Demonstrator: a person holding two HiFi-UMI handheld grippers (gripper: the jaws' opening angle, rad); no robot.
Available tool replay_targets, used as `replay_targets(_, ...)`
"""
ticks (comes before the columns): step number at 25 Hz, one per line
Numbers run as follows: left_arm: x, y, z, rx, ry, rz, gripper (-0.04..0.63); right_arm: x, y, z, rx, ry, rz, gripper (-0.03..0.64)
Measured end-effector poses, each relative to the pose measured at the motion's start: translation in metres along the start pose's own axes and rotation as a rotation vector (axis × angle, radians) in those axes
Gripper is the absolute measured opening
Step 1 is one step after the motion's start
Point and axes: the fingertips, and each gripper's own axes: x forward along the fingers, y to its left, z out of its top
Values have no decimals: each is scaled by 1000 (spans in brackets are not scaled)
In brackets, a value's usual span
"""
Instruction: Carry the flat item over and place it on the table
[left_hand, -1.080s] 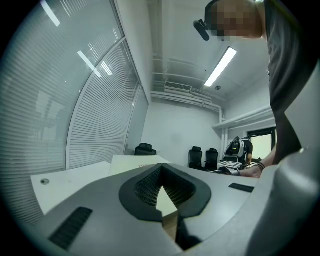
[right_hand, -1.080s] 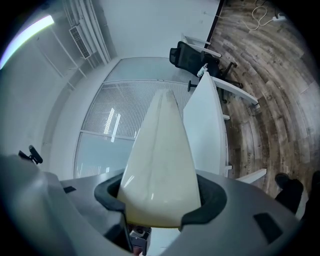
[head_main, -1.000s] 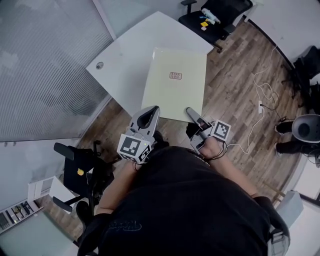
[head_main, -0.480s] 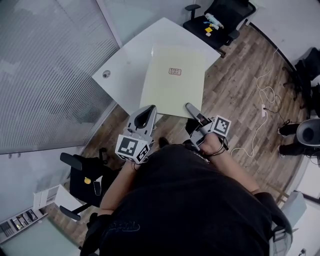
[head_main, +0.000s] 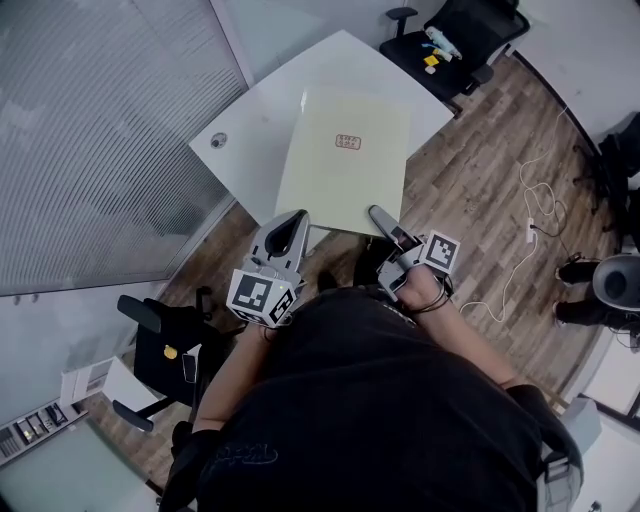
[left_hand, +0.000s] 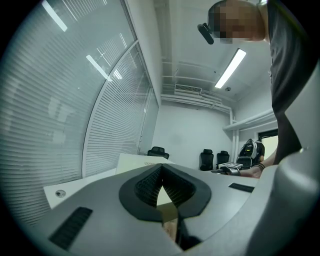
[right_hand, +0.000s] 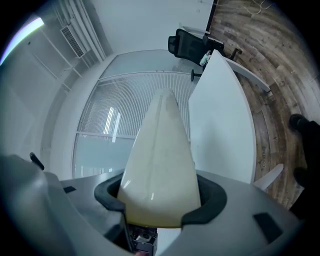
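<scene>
A flat pale-yellow board (head_main: 345, 160) with a small red mark lies level over the white table (head_main: 250, 130), its near edge sticking out past the table's edge. My left gripper (head_main: 290, 226) is shut on the near left corner, my right gripper (head_main: 384, 222) on the near right corner. In the left gripper view the board (left_hand: 142, 163) runs away from the jaws, and the left gripper (left_hand: 161, 175) pinches its edge. In the right gripper view the board (right_hand: 160, 160) fills the gap of the right gripper (right_hand: 160, 202), beside the table (right_hand: 220, 130).
A black office chair (head_main: 455, 40) with small items on its seat stands beyond the table. Another black chair (head_main: 165, 345) is at lower left. A glass wall with blinds (head_main: 100, 130) runs along the left. Cables (head_main: 530, 215) trail over the wooden floor at right.
Both grippers have carried the board a little forward, and it now reaches further over the white table. The grip of each has stayed the same.
</scene>
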Motion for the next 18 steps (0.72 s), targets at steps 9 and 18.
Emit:
replay_targets(9,9,21,-1,-35,-3,142,14,30,-10,16,8,130,-5,287)
replay_targets(18,66,27,-6,-88,2,242,12,50,-26,73,16,249,-37,287)
